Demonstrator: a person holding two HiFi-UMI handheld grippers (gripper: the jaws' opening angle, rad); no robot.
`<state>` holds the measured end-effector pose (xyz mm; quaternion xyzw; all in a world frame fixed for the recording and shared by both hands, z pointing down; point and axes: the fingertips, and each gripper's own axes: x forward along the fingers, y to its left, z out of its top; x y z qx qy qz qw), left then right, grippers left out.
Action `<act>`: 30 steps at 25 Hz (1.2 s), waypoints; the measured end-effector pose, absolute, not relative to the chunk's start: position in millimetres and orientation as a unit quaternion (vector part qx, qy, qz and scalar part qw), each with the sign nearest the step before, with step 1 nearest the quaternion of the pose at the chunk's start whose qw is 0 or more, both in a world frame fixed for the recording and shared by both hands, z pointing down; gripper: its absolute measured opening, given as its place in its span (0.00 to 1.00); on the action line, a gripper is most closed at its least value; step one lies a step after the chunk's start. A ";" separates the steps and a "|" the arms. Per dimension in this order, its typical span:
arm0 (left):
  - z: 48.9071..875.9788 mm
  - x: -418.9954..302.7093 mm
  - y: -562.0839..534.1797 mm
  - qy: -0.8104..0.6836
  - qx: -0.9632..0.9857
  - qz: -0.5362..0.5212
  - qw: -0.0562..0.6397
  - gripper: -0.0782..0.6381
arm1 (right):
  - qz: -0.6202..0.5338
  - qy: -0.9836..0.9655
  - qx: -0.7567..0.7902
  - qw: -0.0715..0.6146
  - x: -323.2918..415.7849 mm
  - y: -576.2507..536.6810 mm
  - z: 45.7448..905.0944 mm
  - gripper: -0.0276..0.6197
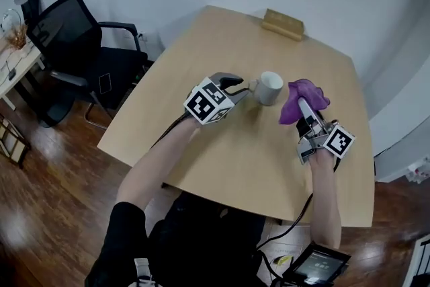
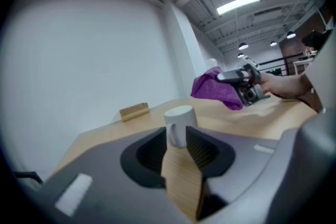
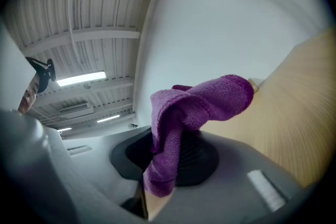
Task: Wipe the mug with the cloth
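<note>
At the centre of the frame the mug (image 1: 269, 87) stands upright on the tabletop (image 1: 222, 158), just ahead of the left hand-held gripper (image 1: 236, 86), whose jaws stand apart and empty. The right hand-held gripper (image 1: 306, 112) clamps the purple cloth (image 1: 302, 99) beside the mug, so wiping seems still to do. Only the left gripper view shows the pads clear of the handle, and only the head view shows the cloth beside the mug

The mug (image 1: 269, 87) stands on the worktop (image 1: 235, 158) near its middle, its handle turned towards the left hand-held gripper (image 1: 236, 87), which sits just to its left. The right hand-held gripper (image 1: 306, 112) is on the mug's other side, with the cloth (image 1: 304, 97) caught between its jaws, just right of the mug. Behind them a block (image 1: 283, 24) lies at the worktop's far edge, and a chair (image 1: 74, 44) stands on the floor (image 1: 40, 165) off the worktop's left side.
</note>
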<state>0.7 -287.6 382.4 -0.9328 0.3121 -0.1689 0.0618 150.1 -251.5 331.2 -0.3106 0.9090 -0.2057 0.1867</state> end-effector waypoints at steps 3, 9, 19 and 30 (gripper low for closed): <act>357.3 -5.0 -256.5 0.305 -0.942 -0.126 0.061 0.30 | -0.197 0.917 -0.285 0.199 139.8 -219.0 310.7 0.16; 296.1 9.3 -165.2 0.234 -0.971 0.024 0.038 0.25 | -0.212 0.920 -0.206 0.258 124.5 -113.7 287.3 0.16; 255.3 4.6 14.4 0.123 -0.977 0.172 0.018 0.18 | -0.162 0.936 -0.157 0.271 104.3 62.0 277.1 0.17; 243.9 -7.7 193.0 0.090 -0.977 0.188 0.036 0.17 | -0.096 0.951 -0.137 0.262 69.1 226.6 265.1 0.17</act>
